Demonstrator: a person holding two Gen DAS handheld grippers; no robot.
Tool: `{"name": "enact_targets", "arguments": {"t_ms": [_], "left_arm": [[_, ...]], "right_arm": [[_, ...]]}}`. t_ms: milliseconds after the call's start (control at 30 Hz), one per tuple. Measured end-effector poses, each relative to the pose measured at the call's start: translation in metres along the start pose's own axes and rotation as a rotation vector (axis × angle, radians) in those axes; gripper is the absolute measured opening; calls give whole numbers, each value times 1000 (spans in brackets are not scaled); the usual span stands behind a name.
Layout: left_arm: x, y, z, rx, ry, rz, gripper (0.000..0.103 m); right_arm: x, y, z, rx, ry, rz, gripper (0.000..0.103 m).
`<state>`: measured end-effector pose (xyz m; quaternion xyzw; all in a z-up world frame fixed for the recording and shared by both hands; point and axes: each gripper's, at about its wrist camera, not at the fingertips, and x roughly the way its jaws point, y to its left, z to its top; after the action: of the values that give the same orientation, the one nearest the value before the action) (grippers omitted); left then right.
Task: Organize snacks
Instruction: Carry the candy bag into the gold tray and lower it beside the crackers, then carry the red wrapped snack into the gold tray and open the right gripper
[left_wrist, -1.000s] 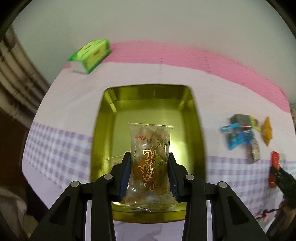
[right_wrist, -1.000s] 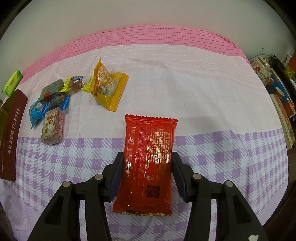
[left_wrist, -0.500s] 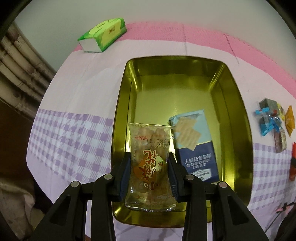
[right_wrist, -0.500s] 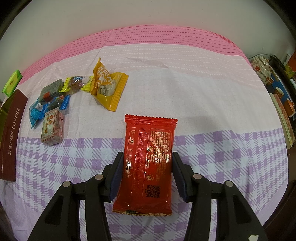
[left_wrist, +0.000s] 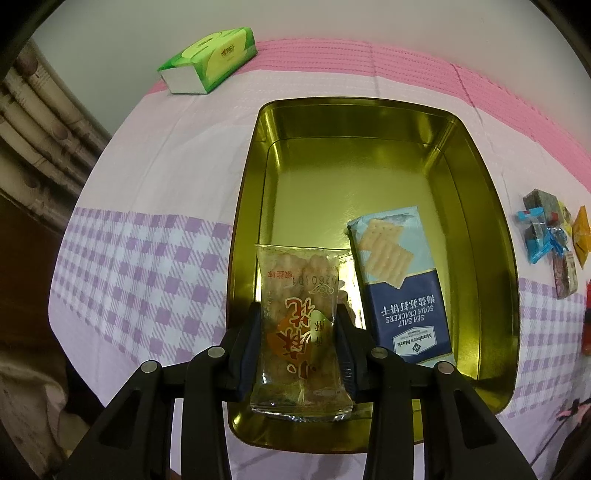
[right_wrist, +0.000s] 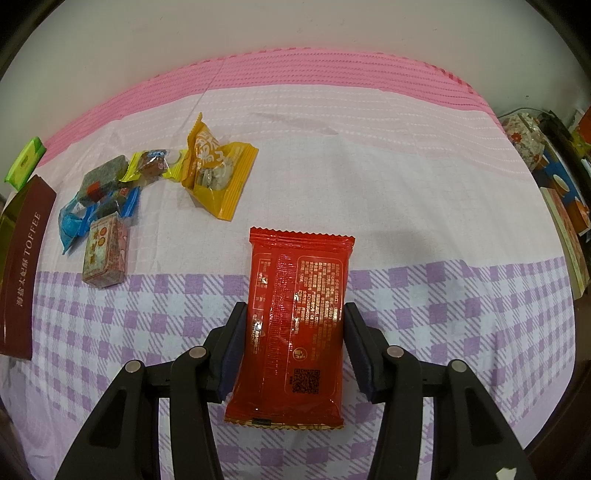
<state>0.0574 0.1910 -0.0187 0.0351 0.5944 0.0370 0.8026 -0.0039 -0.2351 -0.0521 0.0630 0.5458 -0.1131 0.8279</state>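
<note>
Left wrist view: your left gripper (left_wrist: 300, 334) is clamped on a clear packet of fried snacks (left_wrist: 300, 325), low in the centre of the frame, over the near left corner of the gold tin (left_wrist: 491, 206). A blue pack of sea salt soda crackers (left_wrist: 400, 284) already lies in the tin, just right of the packet. If you let go here, the packet could land across the near rim or overlap the crackers, since it hangs close to both. The slippery film could also slide out sooner than you intend

Right wrist view: your right gripper (right_wrist: 293, 341) grips a red foil packet (right_wrist: 295, 325) by its long edges, low in the centre, above the checked tablecloth (right_wrist: 443, 295). The loose sweets (right_wrist: 110, 206) and the yellow packet (right_wrist: 218, 166) wait in the upper left. The red packet's glossy foil could buckle or slip when you carry it, and both grippers could crowd each other at the tin
</note>
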Motion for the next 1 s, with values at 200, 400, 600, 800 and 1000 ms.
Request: {"name": "enact_targets", "arguments": {"t_ms": [200, 400, 600, 800, 1000], "left_arm": [[-2, 2, -2, -2, -17, -3, 40], [-12, 6, -4, -22, -49, -19, 48], [-21, 4, -5, -15, -90, -36, 52], [-31, 5, -9, -12, -151, -47, 61], [-41, 18, -11, -46, -215, -83, 63]], "right_arm": [[1, 0, 2, 0, 6, -1, 49], [3, -2, 4, 1, 24, -5, 48], [0, 1, 1, 16, 35, -18, 46], [-4, 10, -3, 27, 39, -37, 43], [-11, 17, -11, 51, 26, -60, 41]]}}
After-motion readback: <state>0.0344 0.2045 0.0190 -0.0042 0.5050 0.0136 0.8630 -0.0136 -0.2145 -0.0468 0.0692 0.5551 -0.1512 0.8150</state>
